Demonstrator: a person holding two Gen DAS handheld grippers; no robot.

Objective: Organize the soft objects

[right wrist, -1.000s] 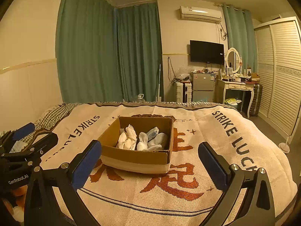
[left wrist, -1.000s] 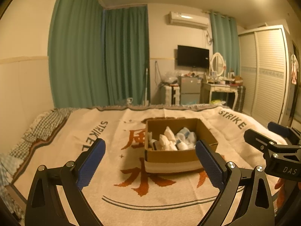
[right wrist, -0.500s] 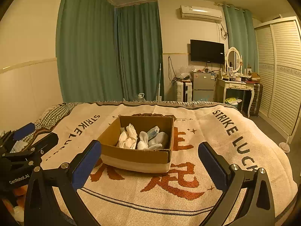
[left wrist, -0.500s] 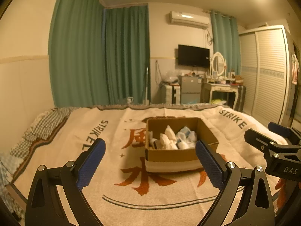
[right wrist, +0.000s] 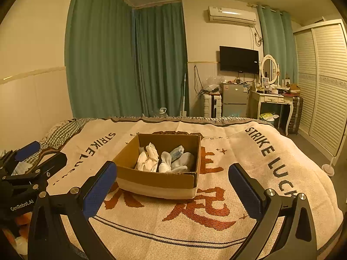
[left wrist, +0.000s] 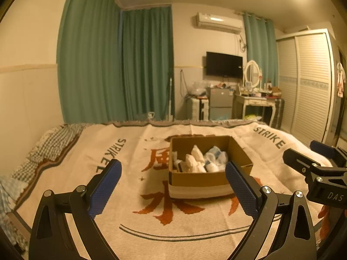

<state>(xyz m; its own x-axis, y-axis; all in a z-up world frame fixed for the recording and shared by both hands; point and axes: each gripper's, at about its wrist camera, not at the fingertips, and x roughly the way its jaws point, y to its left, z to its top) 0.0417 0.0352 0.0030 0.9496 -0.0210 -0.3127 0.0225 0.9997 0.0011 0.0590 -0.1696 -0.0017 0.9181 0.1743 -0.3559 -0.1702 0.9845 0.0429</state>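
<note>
An open cardboard box [left wrist: 200, 176] stands in the middle of the bed and holds several white and pale blue socks [left wrist: 202, 159]. It also shows in the right wrist view [right wrist: 156, 181] with the socks [right wrist: 167, 159] inside. My left gripper [left wrist: 173, 186] is open and empty, held above the blanket short of the box. My right gripper [right wrist: 173, 186] is open and empty, also short of the box. Each gripper shows at the edge of the other's view: the right one [left wrist: 318, 164], the left one [right wrist: 32, 164].
A cream blanket [right wrist: 238, 158] with orange characters and "STRIKE LUCK" lettering covers the bed. A checked sheet [left wrist: 52, 143] lies at the far left. Beyond the bed are green curtains [right wrist: 130, 65], a small fridge [right wrist: 234, 99], a dressing table [right wrist: 273, 99] and a wardrobe [right wrist: 323, 82].
</note>
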